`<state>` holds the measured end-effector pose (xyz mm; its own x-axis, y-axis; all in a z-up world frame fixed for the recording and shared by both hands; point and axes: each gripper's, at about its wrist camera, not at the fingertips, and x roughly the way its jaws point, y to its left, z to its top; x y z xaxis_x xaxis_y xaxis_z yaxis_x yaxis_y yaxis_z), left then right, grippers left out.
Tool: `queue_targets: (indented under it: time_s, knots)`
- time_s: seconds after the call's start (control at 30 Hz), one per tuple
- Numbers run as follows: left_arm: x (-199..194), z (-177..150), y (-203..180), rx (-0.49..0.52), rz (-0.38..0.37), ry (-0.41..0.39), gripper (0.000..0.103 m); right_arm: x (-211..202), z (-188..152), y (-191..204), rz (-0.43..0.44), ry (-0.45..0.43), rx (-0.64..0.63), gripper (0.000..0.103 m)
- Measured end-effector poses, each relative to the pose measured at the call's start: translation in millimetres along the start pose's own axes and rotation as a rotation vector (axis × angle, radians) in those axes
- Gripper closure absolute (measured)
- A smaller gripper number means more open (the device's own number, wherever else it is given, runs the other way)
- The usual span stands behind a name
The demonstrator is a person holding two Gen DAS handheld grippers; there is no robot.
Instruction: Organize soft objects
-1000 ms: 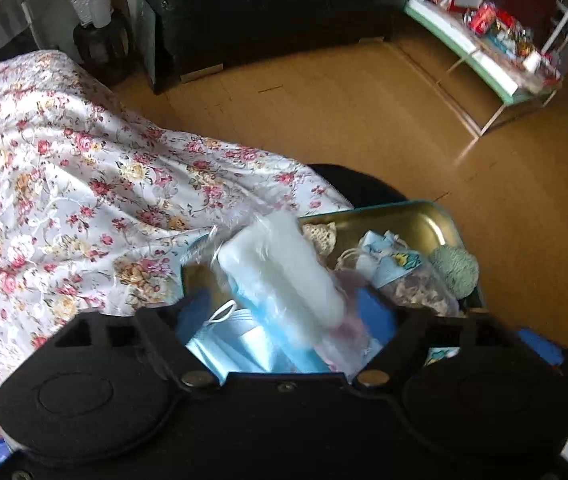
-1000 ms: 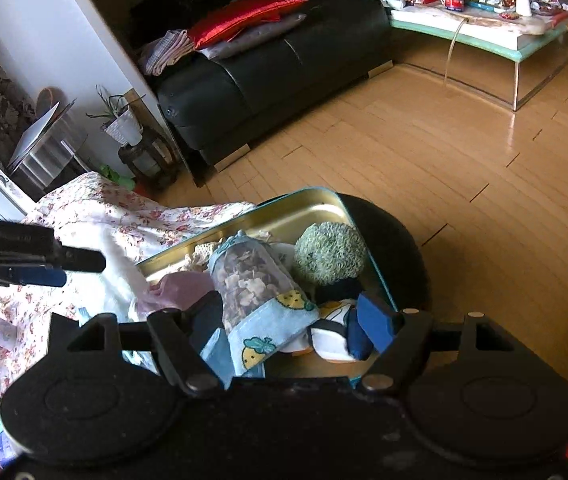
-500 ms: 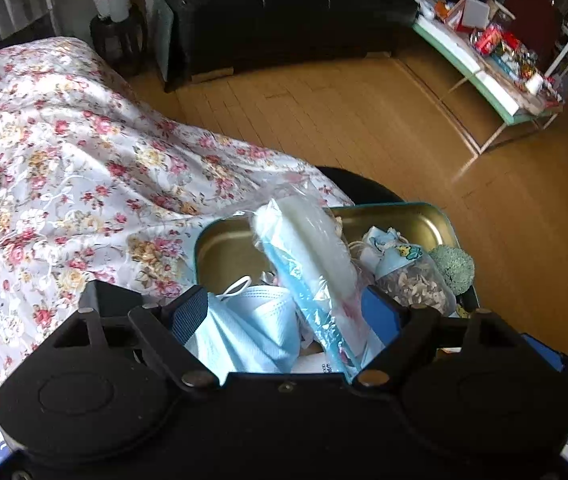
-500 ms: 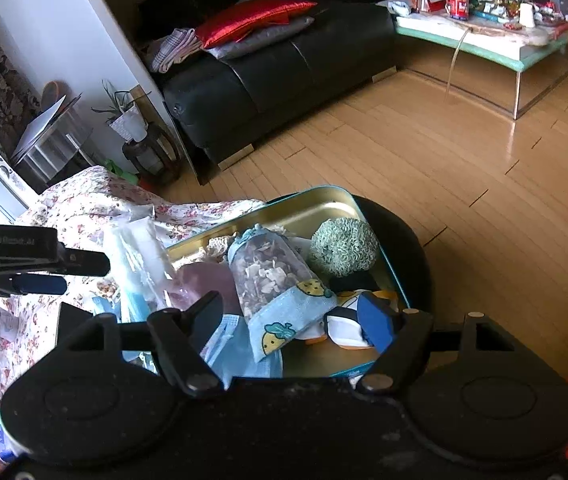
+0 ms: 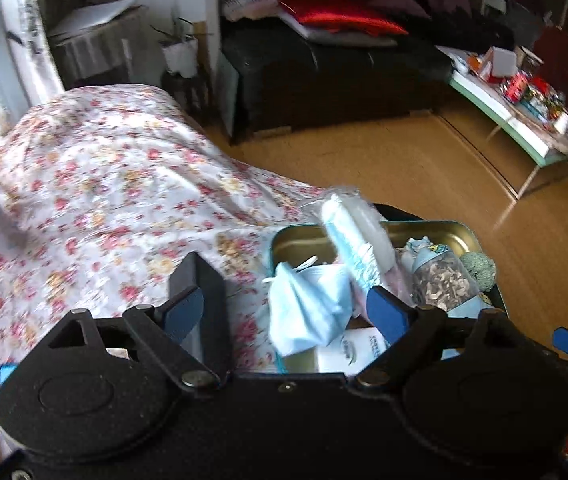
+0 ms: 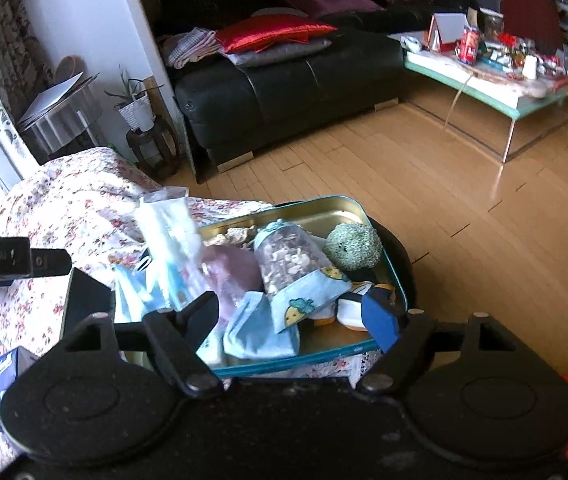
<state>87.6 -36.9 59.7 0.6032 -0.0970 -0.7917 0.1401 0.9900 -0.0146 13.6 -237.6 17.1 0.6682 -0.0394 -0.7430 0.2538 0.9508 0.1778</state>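
Left gripper [image 5: 286, 310]: jaws spread wide, blue pads well apart, nothing between them. It hangs above the near left corner of the tin, over the edge of the floral cloth [image 5: 96, 200].

Right gripper [image 6: 296, 312]: jaws also wide apart, holding nothing, poised over the near rim of the tin. The left tool's black body shows at the left edge of this view.

Teal metal tin [image 6: 388, 268], gold inside, sits on the floral-covered surface, at its end nearest the wooden floor [image 6: 424, 184]. Contents, crowded and overlapping:
- clear plastic packet of white and pale blue pads [image 5: 354, 240], standing up tilted at the tin's left side, its top above the rim
- crumpled blue face mask [image 5: 308, 308], at the near left corner, partly draped over the rim
- mesh-topped pouch with blue cartoon-print base [image 6: 296, 272], lying in the middle, filled with pale chips
- green knitted ball [image 6: 352, 246], against the far right wall
- pinkish soft item [image 6: 232, 268], between the packet and the pouch
- penguin-like soft toy [image 6: 348, 308], at the near right, partly hidden by the right pad

Beyond: black sofa [image 6: 284, 80] with red cushion [image 6: 272, 32]; cluttered low table [image 6: 496, 76].
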Motion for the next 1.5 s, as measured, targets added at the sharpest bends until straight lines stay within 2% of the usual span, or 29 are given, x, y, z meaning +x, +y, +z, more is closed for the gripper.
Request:
queue_targets:
  time_s: [0.23, 0.53, 0.77, 1.5]
  knots:
    - [-24, -26, 17, -0.046, 0.060, -0.032, 0.010, -16, -11, 27, -0.015, 0.003, -0.050, 0.022]
    - [-36, -56, 33, -0.075, 0.129, -0.045, 0.008, -23, -22, 50, -0.039, 0.021, -0.096, 0.020]
    - [-31, -68, 35, -0.081, 0.125, -0.020, 0.008, -24, -24, 53, -0.042, 0.030, -0.108, 0.019]
    - [-35, -72, 32, -0.089, 0.129, -0.009, 0.008, -22, -26, 57, -0.041, 0.041, -0.117, 0.018]
